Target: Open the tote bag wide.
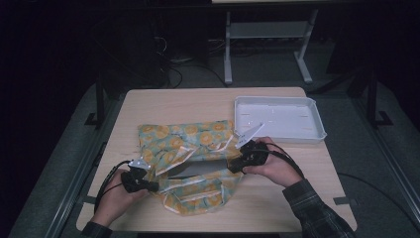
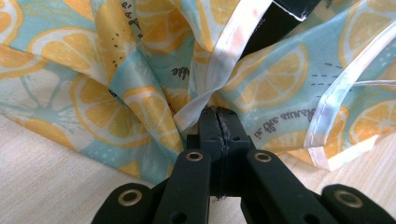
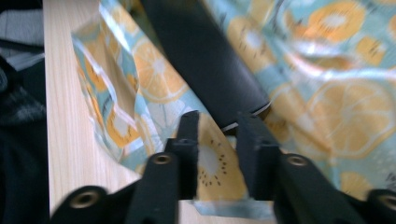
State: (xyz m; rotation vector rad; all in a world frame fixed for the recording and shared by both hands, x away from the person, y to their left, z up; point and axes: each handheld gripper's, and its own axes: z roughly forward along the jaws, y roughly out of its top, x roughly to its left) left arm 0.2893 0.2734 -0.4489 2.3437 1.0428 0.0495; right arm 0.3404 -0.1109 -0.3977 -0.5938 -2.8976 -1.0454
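A dim room surrounds a pale wooden table (image 1: 208,101), with a white tray (image 1: 277,118) sitting bare toward its far right corner, well apart from the work. Spread across the middle of the table lies a citrus-print fabric bag (image 1: 185,148), blue with orange slices and white-trimmed edges, and its mouth is pulled open so that a dark flat item (image 1: 190,171) shows inside. The left gripper (image 2: 218,116) has its jaws pressed together on a gathered fold of the bag's white-trimmed edge, probably to anchor that side so the opening stays taut. The right gripper (image 3: 217,135) sits at the opposite edge of the mouth with its jaws parted, a flap of the printed cloth lying between them and the dark flat item just ahead; the pads do not look clamped on the cloth. Holding the two edges apart seems meant to keep the mouth wide for the item
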